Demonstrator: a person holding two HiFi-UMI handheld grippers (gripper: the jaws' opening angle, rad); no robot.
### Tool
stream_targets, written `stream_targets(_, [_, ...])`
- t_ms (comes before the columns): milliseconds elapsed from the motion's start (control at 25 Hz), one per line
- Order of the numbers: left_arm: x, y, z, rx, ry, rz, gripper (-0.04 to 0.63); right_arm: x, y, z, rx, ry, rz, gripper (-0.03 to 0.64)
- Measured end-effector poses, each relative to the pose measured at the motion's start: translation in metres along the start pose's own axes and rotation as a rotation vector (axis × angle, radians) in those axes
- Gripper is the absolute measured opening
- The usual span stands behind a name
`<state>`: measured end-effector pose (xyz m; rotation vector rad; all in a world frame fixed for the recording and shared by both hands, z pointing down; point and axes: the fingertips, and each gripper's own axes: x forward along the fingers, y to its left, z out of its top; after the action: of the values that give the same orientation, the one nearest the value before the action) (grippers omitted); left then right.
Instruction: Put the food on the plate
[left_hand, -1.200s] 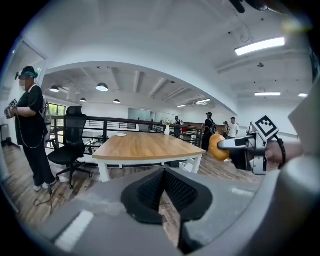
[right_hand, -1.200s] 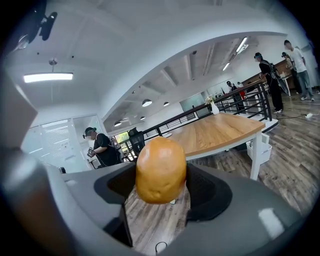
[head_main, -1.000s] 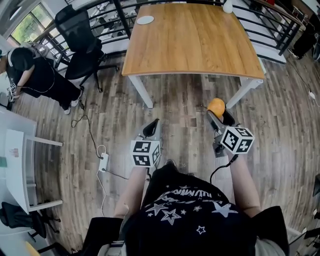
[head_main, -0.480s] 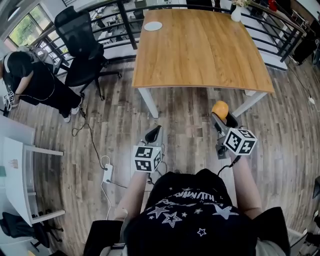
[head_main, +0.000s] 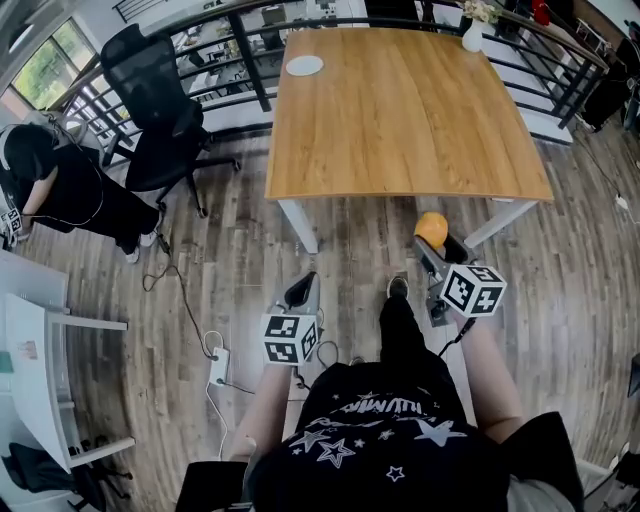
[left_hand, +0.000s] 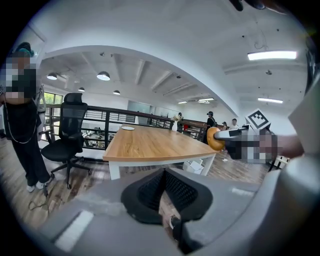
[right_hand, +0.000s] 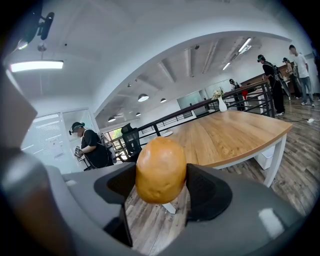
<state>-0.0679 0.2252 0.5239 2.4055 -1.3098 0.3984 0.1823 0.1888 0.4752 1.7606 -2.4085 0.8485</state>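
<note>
A person stands on the plank floor short of the wooden table (head_main: 400, 110), a gripper in each hand. The right gripper (head_main: 434, 243), held just off the table's near edge, has its jaws clamped on both sides of a round golden-brown piece of food (right_hand: 161, 170). The left gripper (left_hand: 164, 189), further back from the table, has its jaws pressed together on nothing. The white plate (head_main: 305, 65) sits at the table's far left corner, well apart from the food.
</note>
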Motion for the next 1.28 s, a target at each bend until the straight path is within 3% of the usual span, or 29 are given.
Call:
stream_targets(240, [0.031,0.031,0.009,-0.026,0.017,0.055,0.002,0.054,-0.011,0.012,0.002,0.032,0.038,0.321])
stream_targets(1000, [0.217,0.083,0.137,-0.019,0.002,0.182,0.002,0.267,-0.110,0.153,0.027,0.067,0.165,0.321])
stream_targets(1280, [0.253,0.113,0.172,-0.051,-0.002,0.265,0.002,0.322,-0.126,0.188,-0.001,0.096,0.229,0.321])
